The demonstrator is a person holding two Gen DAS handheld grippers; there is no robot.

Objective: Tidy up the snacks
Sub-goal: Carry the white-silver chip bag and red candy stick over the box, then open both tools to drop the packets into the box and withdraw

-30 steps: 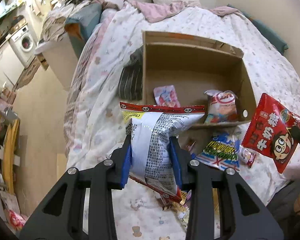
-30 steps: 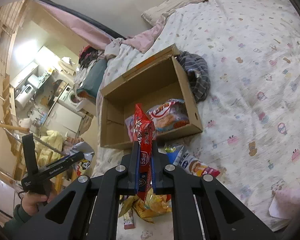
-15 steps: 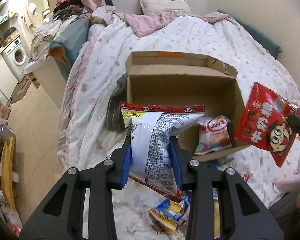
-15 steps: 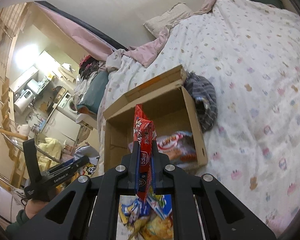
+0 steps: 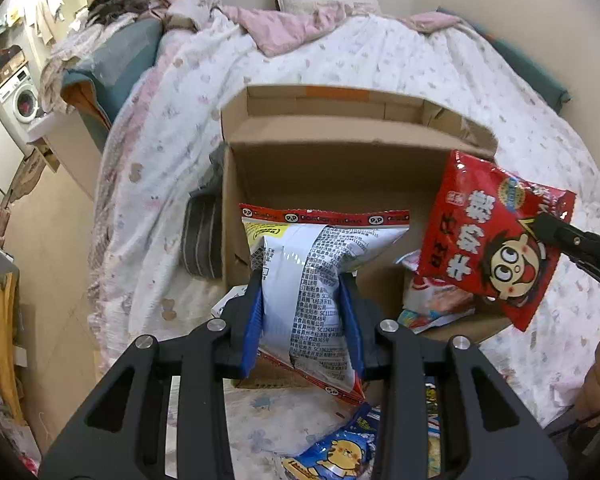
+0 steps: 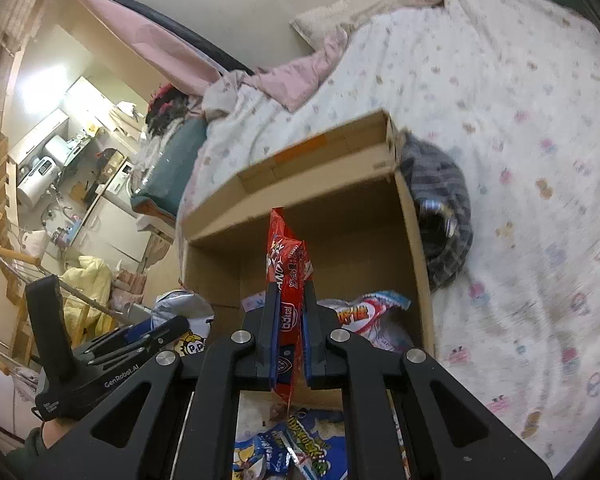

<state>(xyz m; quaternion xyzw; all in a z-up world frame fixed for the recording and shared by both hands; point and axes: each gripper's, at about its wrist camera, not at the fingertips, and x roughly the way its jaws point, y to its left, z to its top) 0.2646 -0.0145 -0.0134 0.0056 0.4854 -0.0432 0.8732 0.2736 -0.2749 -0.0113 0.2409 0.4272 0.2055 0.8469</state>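
My left gripper is shut on a white snack bag with a red top edge and holds it over the near part of the open cardboard box. My right gripper is shut on a red candy bag, seen edge-on, above the box. The red bag with its cartoon face also shows in the left wrist view at the box's right side. A red-and-white snack packet lies inside the box.
The box sits on a bed with a white patterned cover. A grey striped cloth lies against the box's side. Several loose snack packets lie on the cover in front of the box. The bed edge and the floor are at left.
Both grippers have moved forward toward the box with their bags; the box now looks larger and closer in both views, and the red bag hangs over its right side.
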